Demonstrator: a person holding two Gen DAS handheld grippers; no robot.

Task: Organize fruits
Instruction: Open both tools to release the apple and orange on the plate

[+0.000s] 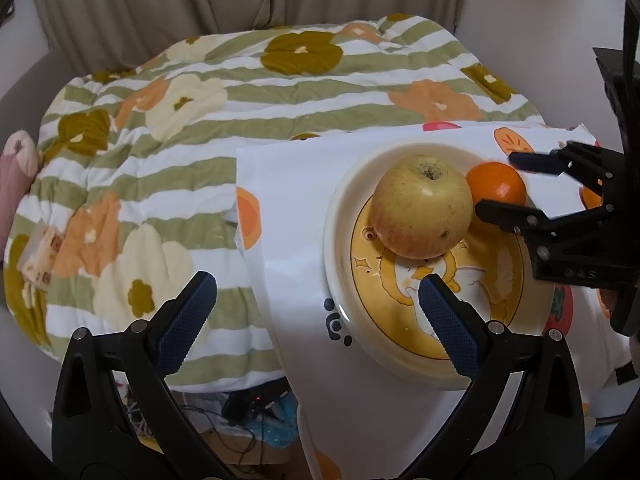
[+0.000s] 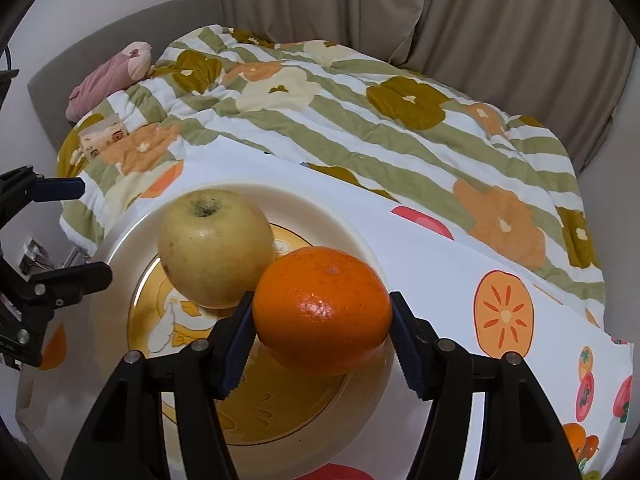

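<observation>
A yellow-green apple sits stem up on a cream plate with a yellow cartoon centre. An orange rests on the plate right beside the apple. My right gripper straddles the orange, its blue pads close on either side with a thin gap on the right, so it is open. My left gripper hangs wide open at the plate's left edge, holding nothing.
The plate stands on a white cloth printed with fruit, spread over a striped floral quilt. A tissue pack and a pink plush lie at the quilt's far left. Cables and clutter show below the near edge.
</observation>
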